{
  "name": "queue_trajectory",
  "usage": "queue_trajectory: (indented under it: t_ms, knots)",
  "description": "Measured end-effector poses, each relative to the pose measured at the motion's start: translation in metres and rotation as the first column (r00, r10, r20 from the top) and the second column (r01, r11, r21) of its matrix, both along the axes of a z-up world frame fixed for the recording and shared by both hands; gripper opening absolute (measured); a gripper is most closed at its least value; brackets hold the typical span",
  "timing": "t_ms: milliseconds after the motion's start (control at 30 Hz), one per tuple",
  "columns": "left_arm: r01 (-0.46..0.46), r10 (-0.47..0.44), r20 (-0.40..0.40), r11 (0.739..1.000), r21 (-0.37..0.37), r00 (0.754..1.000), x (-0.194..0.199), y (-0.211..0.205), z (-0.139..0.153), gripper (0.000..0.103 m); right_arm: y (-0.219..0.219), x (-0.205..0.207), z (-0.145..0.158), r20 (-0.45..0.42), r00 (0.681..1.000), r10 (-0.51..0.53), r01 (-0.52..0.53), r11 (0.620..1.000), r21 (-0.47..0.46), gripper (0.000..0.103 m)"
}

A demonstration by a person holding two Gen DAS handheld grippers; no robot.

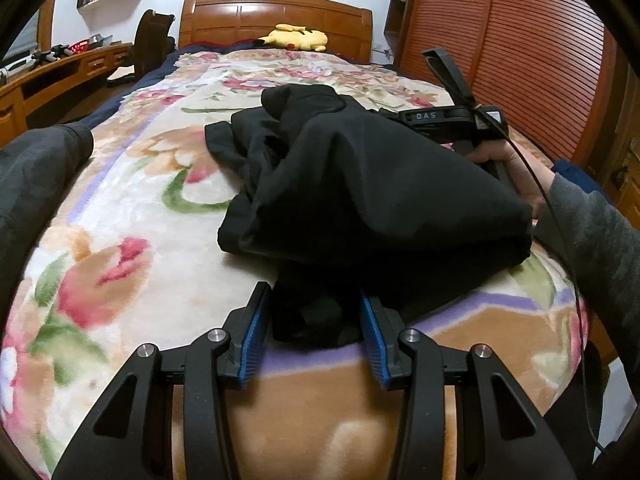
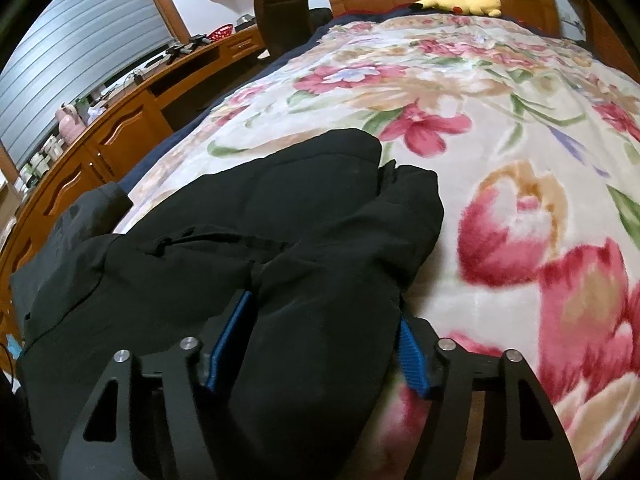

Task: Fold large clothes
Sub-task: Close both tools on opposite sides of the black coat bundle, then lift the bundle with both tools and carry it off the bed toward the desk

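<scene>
we had the black jacket (image 1: 360, 184) bunched in a heap near the foot of the bed, lying on the floral blanket (image 1: 132, 208), with one part trailing off toward the left edge. our left gripper (image 1: 316, 320) had its blue pads either side of a thick wad of the cloth at the near end, and we judged them closed onto it, since the fabric filled the gap. our right gripper (image 2: 324, 340) sat the same way on the other side, its jaws set wide around a puffy fold that filled the space between them; we took that as a hold on the bulk rather than a pinch. the jacket looked soft, padded and smooth-faced, so we judged it light for its size, prone to slide on itself and to spring back from a crease; a seam or hem seemed a safer grip than a loose handful. the blanket lay bare and open toward the headboard (image 1: 276, 16), where only a yellow plush toy (image 1: 298, 38) rested, well apart. the desk (image 2: 120, 136) ran along the left side of the bed.
</scene>
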State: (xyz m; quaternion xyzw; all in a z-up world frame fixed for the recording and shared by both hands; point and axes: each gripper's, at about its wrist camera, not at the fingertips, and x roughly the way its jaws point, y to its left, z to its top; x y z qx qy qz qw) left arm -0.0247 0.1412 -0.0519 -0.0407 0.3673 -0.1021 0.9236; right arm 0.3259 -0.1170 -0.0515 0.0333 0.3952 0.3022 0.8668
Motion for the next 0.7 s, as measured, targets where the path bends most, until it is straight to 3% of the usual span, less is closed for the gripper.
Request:
queue_trajectory:
  t_ms: [167,233,433,700]
  knots:
    - [0.010,-0.010,0.000,1.000,-0.021,1.000,0.000,0.003,0.000,0.020,0.000,-0.004,0.000,0.029,1.000,0.007,-0.007,1.000,0.006,0.052]
    - [0.011,-0.011,0.008,0.999,-0.036,1.000,0.000,0.005,0.002,0.016,0.001,-0.007,0.002,0.048,0.999,0.004,-0.004,1.000,0.000,0.045]
    - [0.003,-0.002,0.043,1.000,-0.022,0.999,-0.004,0.005,0.007,0.013,0.005,-0.023,0.013,0.139,0.990,-0.030,0.038,0.998,-0.049,0.029]
    - [-0.029,0.030,0.084,0.999,-0.017,0.996,-0.009,0.016,0.012,0.010,0.008,-0.054,0.031,0.243,0.969,-0.050,0.070,0.995,-0.073,0.025]
